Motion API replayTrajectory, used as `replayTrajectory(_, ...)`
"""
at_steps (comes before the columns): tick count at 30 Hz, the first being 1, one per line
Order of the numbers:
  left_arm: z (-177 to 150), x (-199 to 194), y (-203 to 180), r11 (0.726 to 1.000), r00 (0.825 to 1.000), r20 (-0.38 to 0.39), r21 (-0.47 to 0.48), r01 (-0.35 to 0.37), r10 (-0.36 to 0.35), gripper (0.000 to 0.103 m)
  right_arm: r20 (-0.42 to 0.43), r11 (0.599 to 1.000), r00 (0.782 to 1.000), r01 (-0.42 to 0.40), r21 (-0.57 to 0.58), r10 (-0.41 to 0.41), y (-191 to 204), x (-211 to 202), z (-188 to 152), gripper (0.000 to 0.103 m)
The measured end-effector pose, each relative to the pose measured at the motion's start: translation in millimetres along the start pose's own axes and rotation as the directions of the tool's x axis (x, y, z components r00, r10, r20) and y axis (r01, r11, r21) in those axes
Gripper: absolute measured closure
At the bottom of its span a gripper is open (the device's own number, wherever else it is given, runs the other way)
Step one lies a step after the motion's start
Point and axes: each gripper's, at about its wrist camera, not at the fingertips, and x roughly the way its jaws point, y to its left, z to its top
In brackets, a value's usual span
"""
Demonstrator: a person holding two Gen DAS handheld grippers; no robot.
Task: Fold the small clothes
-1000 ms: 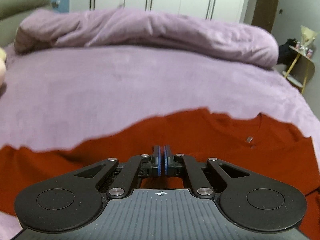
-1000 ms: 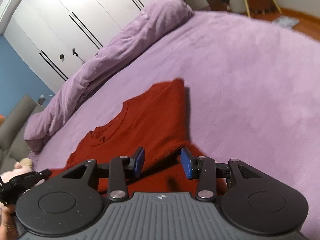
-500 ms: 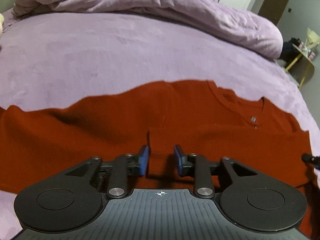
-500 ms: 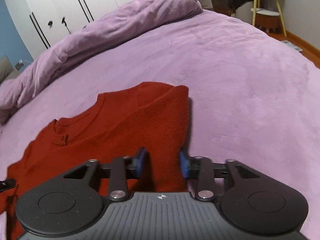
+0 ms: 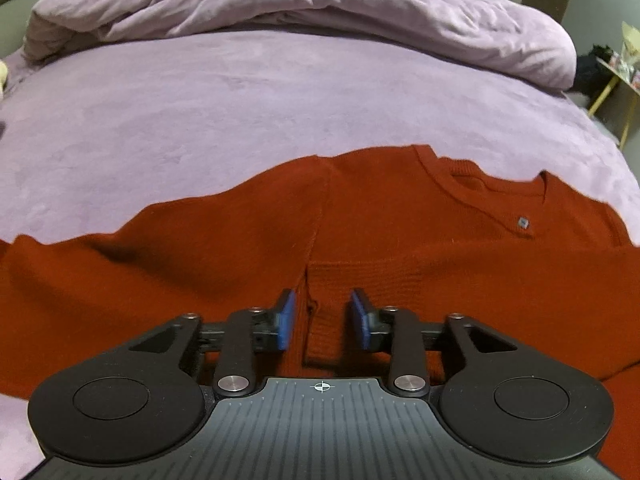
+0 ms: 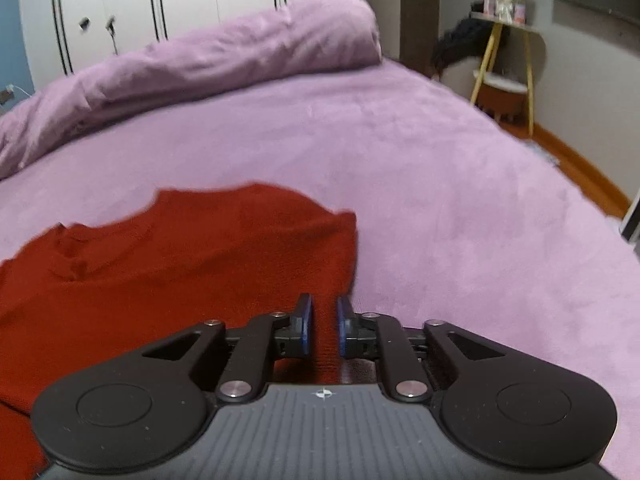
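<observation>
A rust-red knit sweater (image 5: 400, 240) lies on the purple bed, its neckline with a small grey tag (image 5: 523, 222) at the right. A sleeve is folded across its body. My left gripper (image 5: 322, 318) is open, its blue pads either side of the folded sleeve's ribbed cuff (image 5: 326, 312). In the right wrist view the sweater (image 6: 180, 256) lies to the left. My right gripper (image 6: 323, 326) is open by a narrow gap, with the sweater's right edge between its pads.
The purple bedspread (image 5: 280, 112) stretches beyond the sweater. A rolled purple duvet (image 5: 300, 4) lies along the far side. White wardrobes (image 6: 160, 4) stand behind. A yellow-legged side table (image 6: 504, 52) stands off the bed's right side, above wooden floor (image 6: 576, 160).
My left gripper has opened from shut and let go of the sleeve, which now lies folded across the sweater. My right gripper's jaws have narrowed over the sweater's right edge.
</observation>
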Motion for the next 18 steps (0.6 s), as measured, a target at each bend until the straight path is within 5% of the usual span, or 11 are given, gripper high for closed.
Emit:
replayTrajectory(4, -2.7, -3.6, -2.9, 1.0, 1.0, -0.007, 0.022, -0.012, 0.012, 0.067, 0.032, 0.99, 0.992, -0.119, -0.074, 0.121, 24.8, -27.4, -16.8, 0.087)
replayTrajectory(7, -3.3, -4.3, -5.9, 0.999, 1.0, -0.012, 0.028, -0.019, 0.019, 0.066, -0.033, 0.974, 0.982, -0.187, -0.129, 0.185, 43.0, -24.5, -31.2, 0.087)
replayTrajectory(10, -3.2, -1.1, -8.6, 0.999, 0.999, -0.009, 0.037, -0.039, 0.039, 0.061, -0.087, 0.97, 0.982, -0.18, -0.165, 0.167, 53.3, -13.6, -42.1, 0.087)
replayTrajectory(15, -0.8, 10.3, -5.1, 0.997, 0.997, 0.0, -0.011, -0.073, 0.073, 0.044, -0.057, 0.971, 0.991, -0.134, -0.198, 0.125, 57.3, -6.8, -46.1, 0.088)
replayTrajectory(18, -0.5, 8.9, 8.6, 0.995, 0.999, -0.018, -0.085, -0.046, 0.045, 0.042, -0.064, 0.973, 0.992, -0.122, -0.198, 0.111, 61.9, -8.8, -44.6, 0.089)
